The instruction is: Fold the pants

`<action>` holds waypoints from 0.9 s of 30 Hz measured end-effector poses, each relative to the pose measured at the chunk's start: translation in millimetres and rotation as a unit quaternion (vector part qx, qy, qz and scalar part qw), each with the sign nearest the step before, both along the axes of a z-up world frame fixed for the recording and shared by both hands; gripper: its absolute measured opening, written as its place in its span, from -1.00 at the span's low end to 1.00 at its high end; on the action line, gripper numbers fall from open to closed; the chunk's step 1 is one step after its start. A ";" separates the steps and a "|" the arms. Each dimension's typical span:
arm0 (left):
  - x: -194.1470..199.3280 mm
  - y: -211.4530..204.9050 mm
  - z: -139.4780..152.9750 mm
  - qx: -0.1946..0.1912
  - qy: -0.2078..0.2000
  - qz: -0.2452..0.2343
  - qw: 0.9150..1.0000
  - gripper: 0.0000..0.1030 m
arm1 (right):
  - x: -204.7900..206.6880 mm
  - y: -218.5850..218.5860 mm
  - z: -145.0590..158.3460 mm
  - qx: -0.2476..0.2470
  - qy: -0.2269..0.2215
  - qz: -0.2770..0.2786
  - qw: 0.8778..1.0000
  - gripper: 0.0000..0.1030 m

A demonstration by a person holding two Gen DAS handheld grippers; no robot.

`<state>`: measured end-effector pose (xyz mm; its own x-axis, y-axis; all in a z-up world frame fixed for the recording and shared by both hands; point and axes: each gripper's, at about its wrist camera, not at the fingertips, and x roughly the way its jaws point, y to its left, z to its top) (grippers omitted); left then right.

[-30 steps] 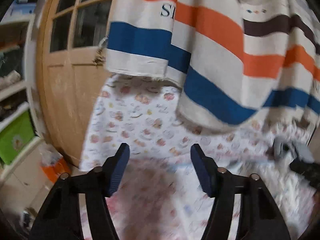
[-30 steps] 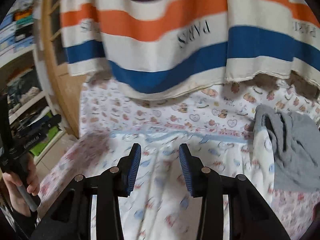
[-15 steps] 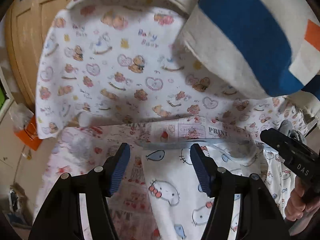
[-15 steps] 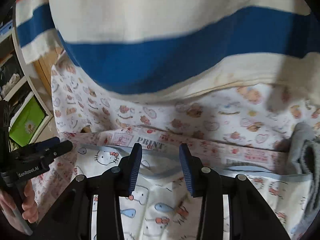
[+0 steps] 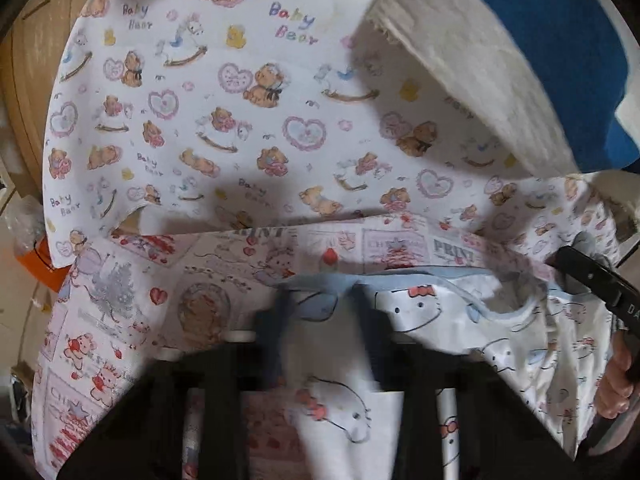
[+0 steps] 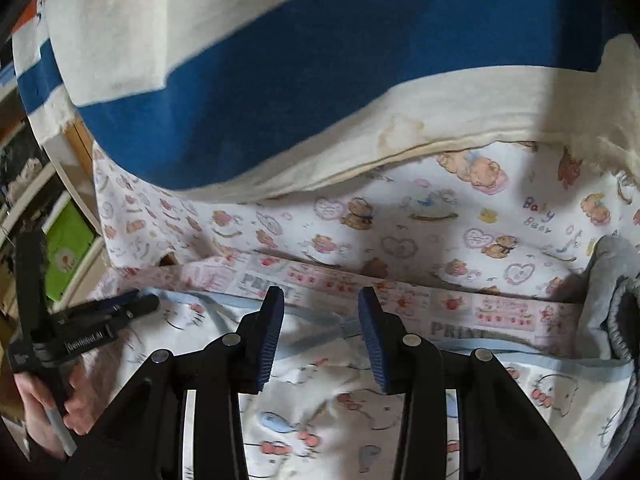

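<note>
— Two layers of printed cotton sheet (image 5: 224, 128) on the bed, and the pants (image 6: 360, 412) lie flat on top, blue waistband (image 6: 520, 360) running crosswise just past both tongs.

— Which is closer?

— Both. The right gripper (image 6: 322, 336) gapes wide and empty; the left gripper (image 5: 320, 336) is blurred, apparently parted.
</note>
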<state>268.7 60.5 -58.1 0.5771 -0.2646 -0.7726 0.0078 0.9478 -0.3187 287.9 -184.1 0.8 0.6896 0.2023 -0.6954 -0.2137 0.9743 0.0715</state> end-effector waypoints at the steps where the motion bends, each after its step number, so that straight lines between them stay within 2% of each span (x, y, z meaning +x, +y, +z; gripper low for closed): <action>1: 0.0 0.6 -1.8 -0.002 0.002 0.004 1.000 -0.95 | 1.8 -1.3 -1.8 0.002 0.004 0.000 1.000 -0.20; 3: -5.8 0.8 3.8 0.007 -0.013 0.019 1.000 -0.95 | 5.3 -4.7 -6.4 0.006 0.012 -0.006 1.000 -0.19; 5: -12.4 2.0 13.4 0.024 -0.030 0.034 0.999 -0.95 | 8.8 -8.8 -11.0 -0.009 0.019 -0.034 0.999 -0.01; 6: -15.5 4.6 18.0 0.034 -0.037 0.049 0.998 -0.95 | 9.3 -9.8 -11.9 -0.011 0.016 -0.036 0.999 0.00; 9: -22.3 14.6 28.0 0.058 -0.051 0.075 0.994 -0.95 | 9.5 -9.4 -13.2 0.008 0.017 -0.007 1.000 0.00; 13: -21.7 28.1 26.7 0.074 -0.037 0.098 0.992 -0.95 | 10.7 0.2 -19.9 0.038 0.039 0.043 0.998 0.00; 18: -20.9 36.8 23.8 0.079 -0.024 0.109 0.991 -0.95 | 11.3 12.4 -32.0 0.010 0.043 0.054 0.998 -0.01; 22: -24.6 30.5 27.9 0.112 -0.036 0.111 0.987 -0.94 | 8.3 25.2 -39.1 -0.006 0.044 0.080 0.996 -0.17; 24: -25.7 29.0 27.3 0.118 -0.037 0.111 0.986 -0.94 | 5.6 33.0 -42.2 -0.020 0.051 0.099 0.994 -0.29; 27: -23.4 29.7 24.2 0.119 -0.031 0.111 0.986 -0.94 | 1.1 40.3 -44.1 -0.040 0.047 0.103 0.993 -0.37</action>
<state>245.3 90.2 -34.0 0.6489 0.0577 -0.7586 -0.1951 0.9764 -0.0926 289.0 -143.7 -43.3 0.5701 0.2739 -0.7745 -0.4053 0.9139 0.0248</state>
